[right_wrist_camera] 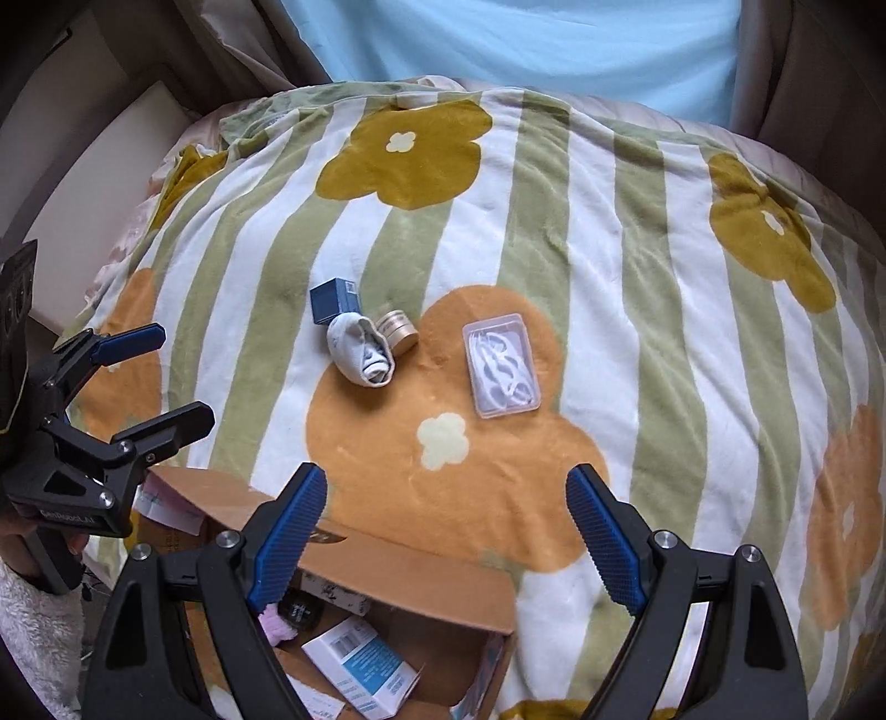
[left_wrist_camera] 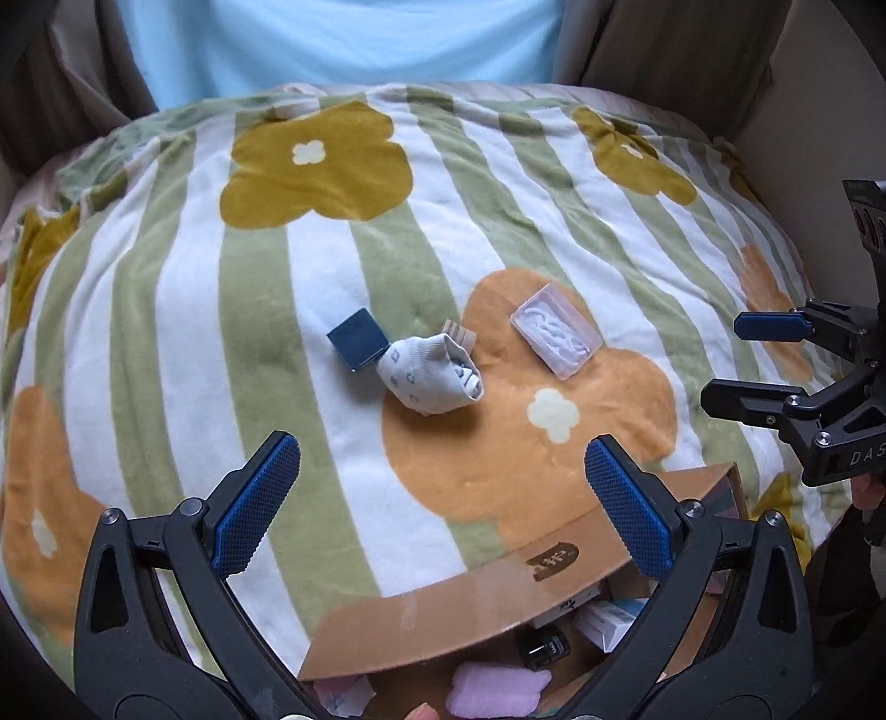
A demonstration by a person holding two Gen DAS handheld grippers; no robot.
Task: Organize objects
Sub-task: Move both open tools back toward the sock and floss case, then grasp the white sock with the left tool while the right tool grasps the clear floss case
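On the flowered blanket lie a small blue box, a rolled white sock, a gold round tin mostly hidden behind the sock in the left wrist view, and a clear plastic case with white pieces inside. They also show in the right wrist view: box, sock, case. My left gripper is open and empty, short of the sock. My right gripper is open and empty, short of the case. Each gripper shows in the other's view, the right one and the left one.
An open cardboard box sits at the near edge of the blanket, below both grippers. It holds a pink sponge, a white and blue carton and a small black item. A light blue sheet lies at the far end.
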